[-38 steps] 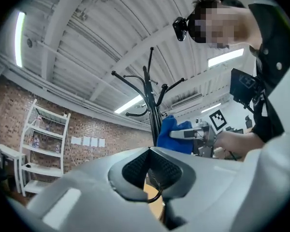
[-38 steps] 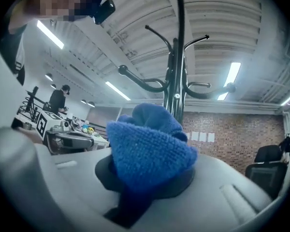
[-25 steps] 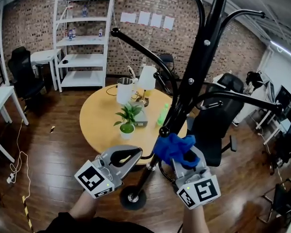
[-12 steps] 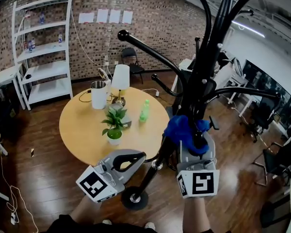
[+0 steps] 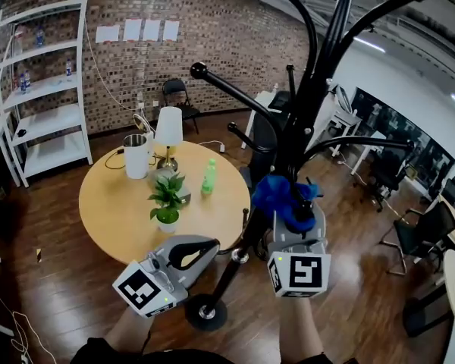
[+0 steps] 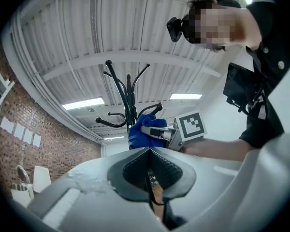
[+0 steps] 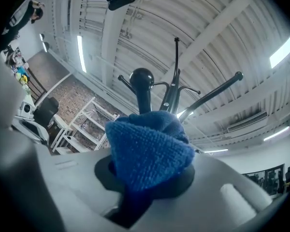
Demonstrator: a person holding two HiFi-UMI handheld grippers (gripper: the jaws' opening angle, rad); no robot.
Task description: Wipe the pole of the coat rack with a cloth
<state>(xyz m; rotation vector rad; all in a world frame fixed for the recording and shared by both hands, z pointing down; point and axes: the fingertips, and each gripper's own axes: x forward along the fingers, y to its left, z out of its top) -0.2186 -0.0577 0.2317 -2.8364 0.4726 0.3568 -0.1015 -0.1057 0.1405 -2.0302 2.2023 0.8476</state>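
Wiping step is on. The R hand-held gripper [image 5: 291, 217] is squeezed tight on the blue cloth [image 5: 279, 197]. The cloth sits bunched right against the black pole [image 5: 307, 112] of the coat rack [image 5: 288, 158], about midway up, just under the low hooks [image 5: 364, 140]. The L hand-held gripper [image 5: 188, 253] has its jaws pressed together w/ nothing in them. It hangs low, near the pole's bottom part, not touching it as far as I can tell.

Next move, I think: slide the cloth along the pole, keep it pushed on so it rubs, & dodge the hooks.

Writing: none I can read. The marker cubes [image 5: 303, 271] show only black & white squares, & the papers [image 5: 151, 29] on the brick wall are too small.
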